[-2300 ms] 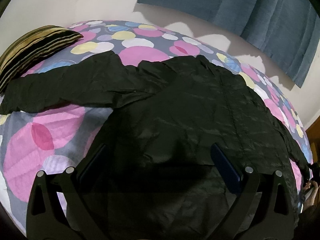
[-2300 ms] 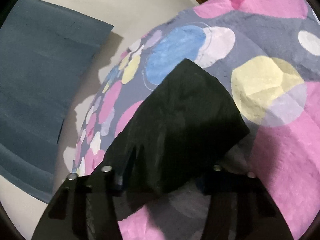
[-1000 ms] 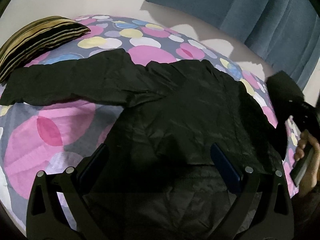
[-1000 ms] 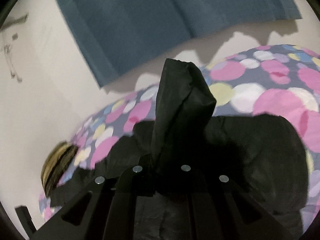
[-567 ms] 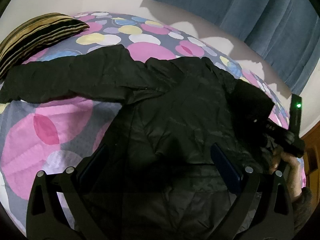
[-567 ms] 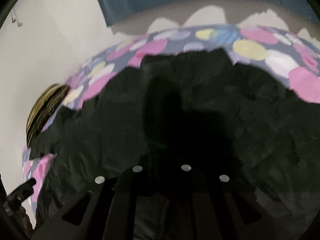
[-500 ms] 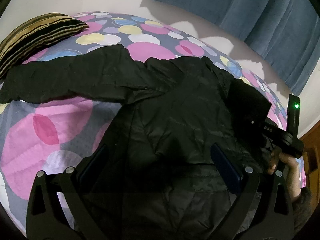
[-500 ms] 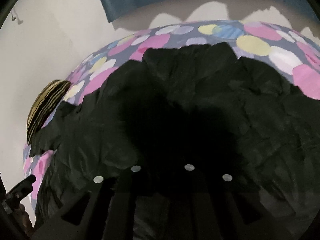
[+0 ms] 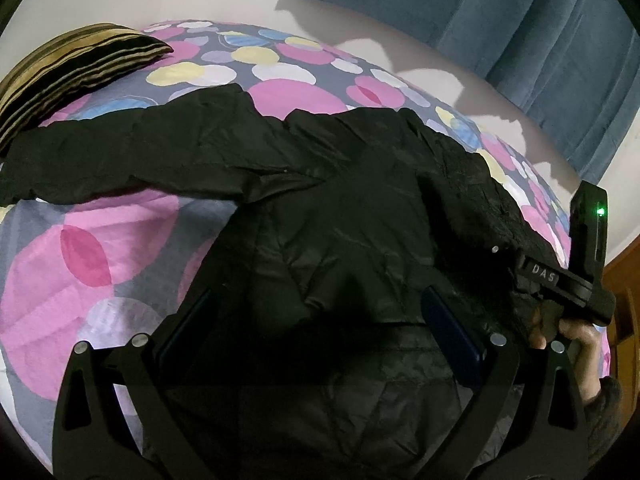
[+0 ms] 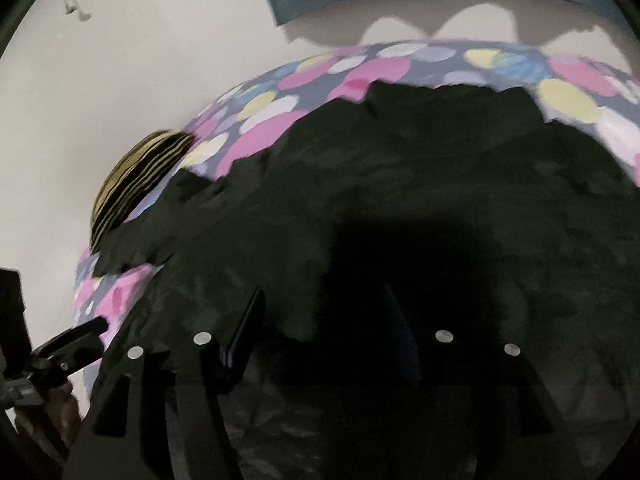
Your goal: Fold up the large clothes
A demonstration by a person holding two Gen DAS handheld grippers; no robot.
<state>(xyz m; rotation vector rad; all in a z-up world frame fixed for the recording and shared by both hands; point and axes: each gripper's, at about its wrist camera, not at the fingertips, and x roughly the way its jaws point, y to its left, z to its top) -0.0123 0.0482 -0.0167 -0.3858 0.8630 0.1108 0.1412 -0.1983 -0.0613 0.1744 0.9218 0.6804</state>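
The left gripper point(image 9: 320, 320) was held with its jaws spread wide, nothing caught between them. The right gripper point(image 10: 324, 320) was likewise parted and empty, and its handle was gripped by the right hand point(image 9: 568, 336), off to the left gripper's right.

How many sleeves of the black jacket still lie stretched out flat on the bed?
1. The left sleeve lies stretched out across the bed toward the striped pillow. The other sleeve is folded over the jacket body, next to the right gripper.
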